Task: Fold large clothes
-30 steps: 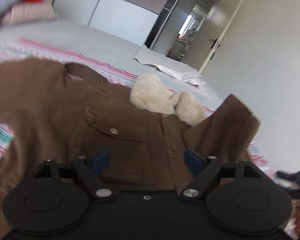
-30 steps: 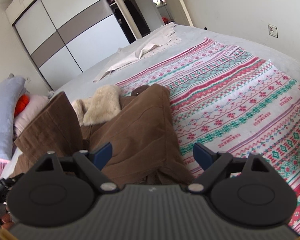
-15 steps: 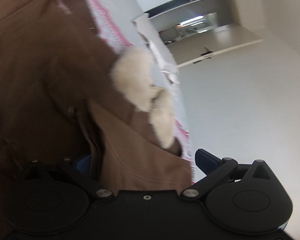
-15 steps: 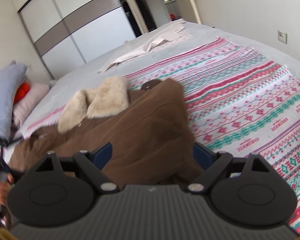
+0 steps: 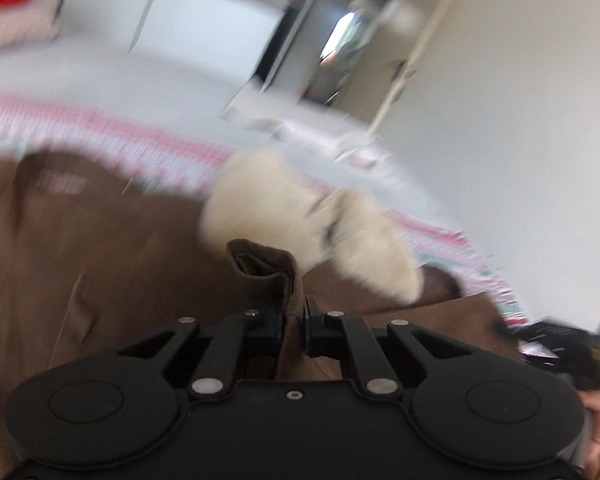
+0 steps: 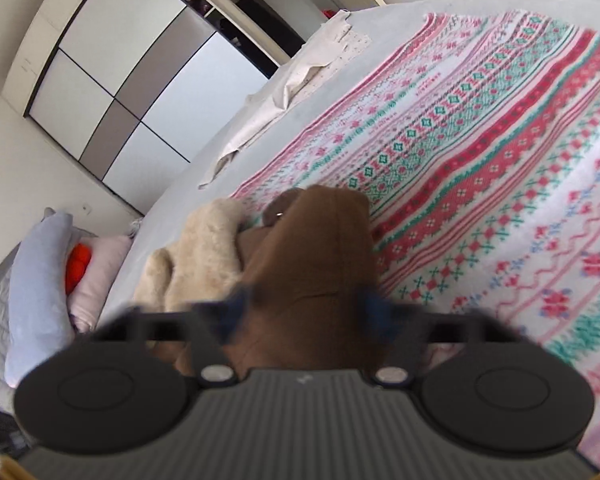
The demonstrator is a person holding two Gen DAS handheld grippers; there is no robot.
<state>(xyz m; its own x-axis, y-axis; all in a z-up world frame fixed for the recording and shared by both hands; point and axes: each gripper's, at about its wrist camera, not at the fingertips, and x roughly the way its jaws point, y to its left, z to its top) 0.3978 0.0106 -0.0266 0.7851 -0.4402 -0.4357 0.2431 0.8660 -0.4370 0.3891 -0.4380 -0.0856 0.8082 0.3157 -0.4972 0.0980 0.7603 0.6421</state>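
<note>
A brown jacket [image 5: 100, 248] with a cream fleece collar [image 5: 284, 208] lies on a patterned blanket [image 6: 480, 140] on the bed. My left gripper [image 5: 296, 320] is shut on a fold of the brown jacket near the collar. In the right wrist view the jacket [image 6: 312, 264] and its collar [image 6: 204, 256] lie in front of my right gripper [image 6: 304, 312]. Its jaws are apart with brown cloth between them, and its blue fingertips [image 6: 376, 312] are blurred. The other gripper shows at the right edge of the left wrist view [image 5: 560, 344].
A white cloth [image 6: 300, 76] lies on the far side of the grey bed. Pillows [image 6: 40, 280] are piled at the left. A wardrobe with sliding doors [image 6: 128, 64] and an open door [image 5: 404, 60] stand behind the bed.
My left gripper has shut on a fold of the jacket. My right gripper's jaws have come closer together around the brown cloth and tilted down over it.
</note>
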